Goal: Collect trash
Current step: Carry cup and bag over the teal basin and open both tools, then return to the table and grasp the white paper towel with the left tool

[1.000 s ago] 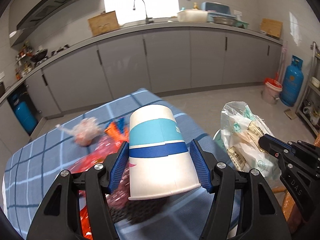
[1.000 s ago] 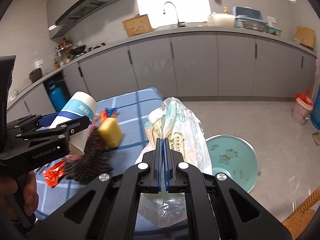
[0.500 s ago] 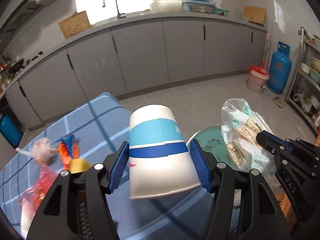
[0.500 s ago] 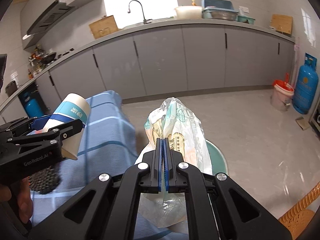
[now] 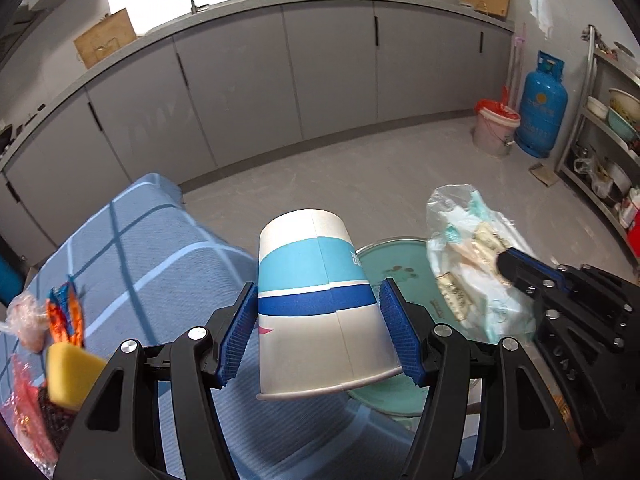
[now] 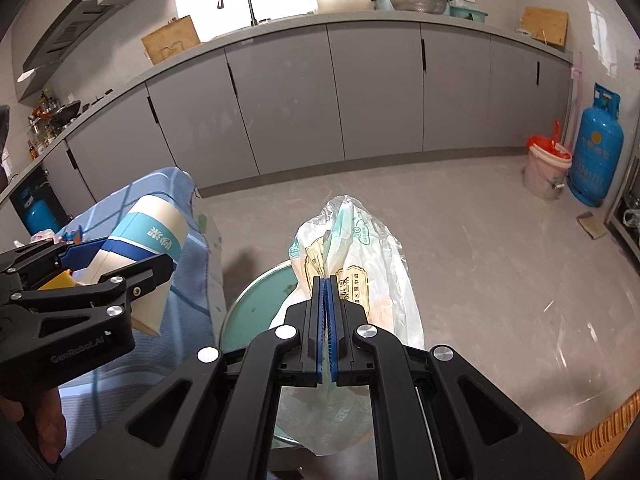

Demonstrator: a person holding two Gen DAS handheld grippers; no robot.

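Note:
My left gripper [image 5: 318, 316] is shut on a white paper cup with blue bands [image 5: 316, 304], held upside down over the right edge of the blue checked table [image 5: 152, 248]. The cup also shows in the right wrist view [image 6: 140, 256]. My right gripper [image 6: 327, 304] is shut on a crumpled clear plastic bag with printed labels [image 6: 356, 248], held above a teal round basin [image 6: 256, 304] on the floor. The bag [image 5: 472, 264] and basin [image 5: 396, 268] also show right of the cup in the left wrist view.
On the table's left lie a yellow sponge [image 5: 68, 372], orange and red wrappers [image 5: 66, 316] and a pinkish plastic wad [image 5: 24, 316]. Grey cabinets [image 5: 320, 72] line the far wall. A white bucket [image 5: 496, 128], a blue gas cylinder [image 5: 542, 108] and a metal shelf [image 5: 608, 152] stand at right.
Both grippers have swung right, away from the table's middle toward its edge. The cup and bag now hang near the teal basin. Both grips are unchanged.

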